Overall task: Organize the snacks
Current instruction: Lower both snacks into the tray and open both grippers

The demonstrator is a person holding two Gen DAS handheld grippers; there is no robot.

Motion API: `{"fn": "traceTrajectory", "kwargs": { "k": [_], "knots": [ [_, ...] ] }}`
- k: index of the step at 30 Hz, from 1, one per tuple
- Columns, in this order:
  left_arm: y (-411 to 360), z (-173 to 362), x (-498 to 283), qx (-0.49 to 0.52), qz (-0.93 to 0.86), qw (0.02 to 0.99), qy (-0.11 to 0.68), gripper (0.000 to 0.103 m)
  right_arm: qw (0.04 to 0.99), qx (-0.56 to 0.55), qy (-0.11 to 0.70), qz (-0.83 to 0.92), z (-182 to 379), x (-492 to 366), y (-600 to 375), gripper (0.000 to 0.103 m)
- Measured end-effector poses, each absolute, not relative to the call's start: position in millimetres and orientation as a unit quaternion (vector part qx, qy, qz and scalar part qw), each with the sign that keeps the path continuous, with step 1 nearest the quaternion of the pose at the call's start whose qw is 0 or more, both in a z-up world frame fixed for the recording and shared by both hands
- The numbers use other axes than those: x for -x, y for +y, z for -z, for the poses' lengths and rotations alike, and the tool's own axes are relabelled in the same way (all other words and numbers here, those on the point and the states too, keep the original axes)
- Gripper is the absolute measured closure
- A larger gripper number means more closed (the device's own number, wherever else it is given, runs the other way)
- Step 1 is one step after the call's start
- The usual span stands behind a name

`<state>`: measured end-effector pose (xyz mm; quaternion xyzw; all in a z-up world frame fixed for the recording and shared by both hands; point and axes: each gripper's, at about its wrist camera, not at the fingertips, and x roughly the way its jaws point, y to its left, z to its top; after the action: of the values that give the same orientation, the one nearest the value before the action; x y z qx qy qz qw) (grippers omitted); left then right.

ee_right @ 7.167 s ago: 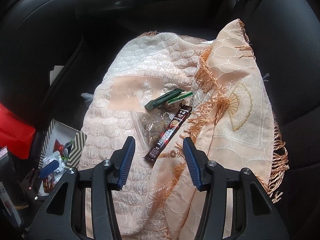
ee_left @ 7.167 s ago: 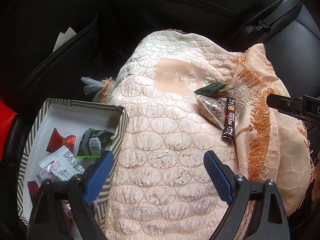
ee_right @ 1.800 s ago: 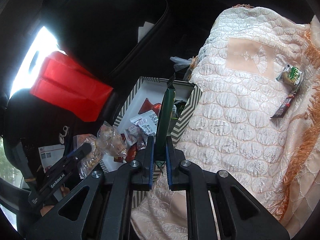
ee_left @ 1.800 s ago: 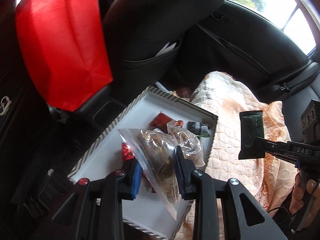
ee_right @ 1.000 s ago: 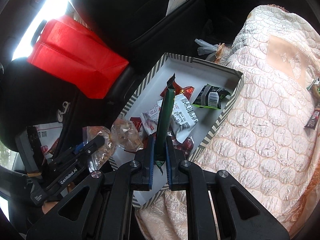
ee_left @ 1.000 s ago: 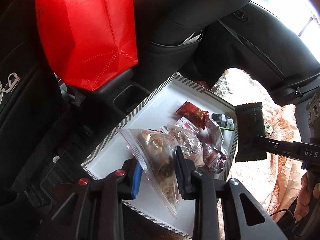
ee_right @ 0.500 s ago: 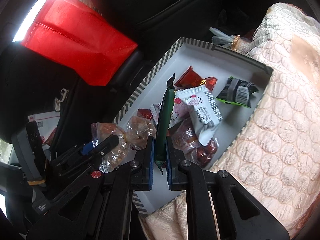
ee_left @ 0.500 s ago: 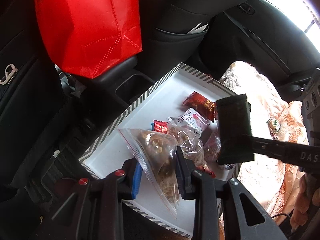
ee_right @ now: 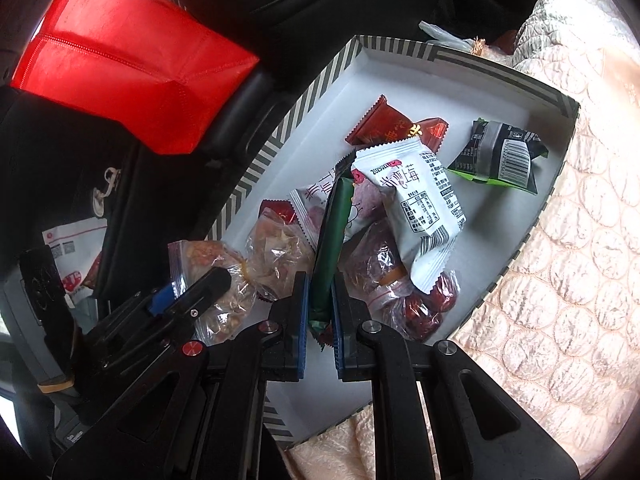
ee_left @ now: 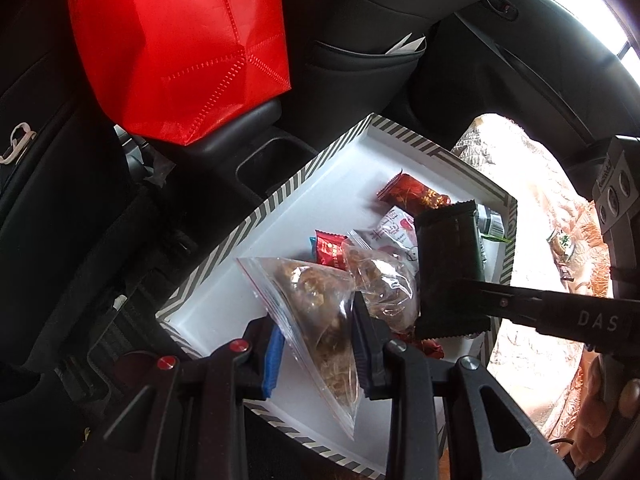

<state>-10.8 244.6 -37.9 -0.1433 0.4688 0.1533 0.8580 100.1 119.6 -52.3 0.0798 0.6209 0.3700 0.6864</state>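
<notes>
Above striped box [ee_right: 460, 56], two gripped snacks [ee_left: 316, 300]

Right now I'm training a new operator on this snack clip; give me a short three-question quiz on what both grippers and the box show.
1. True or false: the left gripper is shut on the clear zip bag.
2. What does the right gripper hold? A) dark green wrapper B) red bag C) nothing
3. Fill in: both grippers are above the striped ____.

Key: 1 true; 2 A, the dark green wrapper; 3 box.
</notes>
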Motion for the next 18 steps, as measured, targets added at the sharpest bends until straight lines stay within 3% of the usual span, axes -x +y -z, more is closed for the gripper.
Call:
{"fn": "traceTrajectory", "kwargs": {
  "k": [3,6,8,14,15,17,18],
  "knots": [
    [243.7,38.4,9.9,0.141,-0.156,0.857,0.47,0.068,0.682,-0.089,0.626,-0.368,53.5,-100.5,117.0,0.092],
    [243.8,38.8,9.7,0.14,-0.161,0.855,0.472,0.06,0.689,-0.072,0.624,-0.361,50.5,-96.3,116.0,0.092],
    [244.6,39.7,9.7,0.143,-0.165,0.853,0.473,0.046,0.695,-0.063,0.622,-0.355,47.5,-93.7,114.2,0.092],
    [242.7,36.8,11.4,0.137,-0.172,0.854,0.471,0.027,0.7,-0.068,0.618,-0.353,38.1,-90.6,102.5,0.092],
    [242.2,36.5,11.5,0.135,-0.174,0.854,0.47,0.026,0.701,-0.069,0.616,-0.353,36.4,-90.2,100.1,0.09],
    [240.8,35.8,11.7,0.132,-0.176,0.854,0.471,0.026,0.702,-0.074,0.614,-0.353,34.3,-90.0,95.7,0.069],
    [240.4,35.0,12.2,0.132,-0.176,0.854,0.471,0.026,0.702,-0.077,0.614,-0.352,33.6,-89.8,93.1,0.066]
  ]
}}
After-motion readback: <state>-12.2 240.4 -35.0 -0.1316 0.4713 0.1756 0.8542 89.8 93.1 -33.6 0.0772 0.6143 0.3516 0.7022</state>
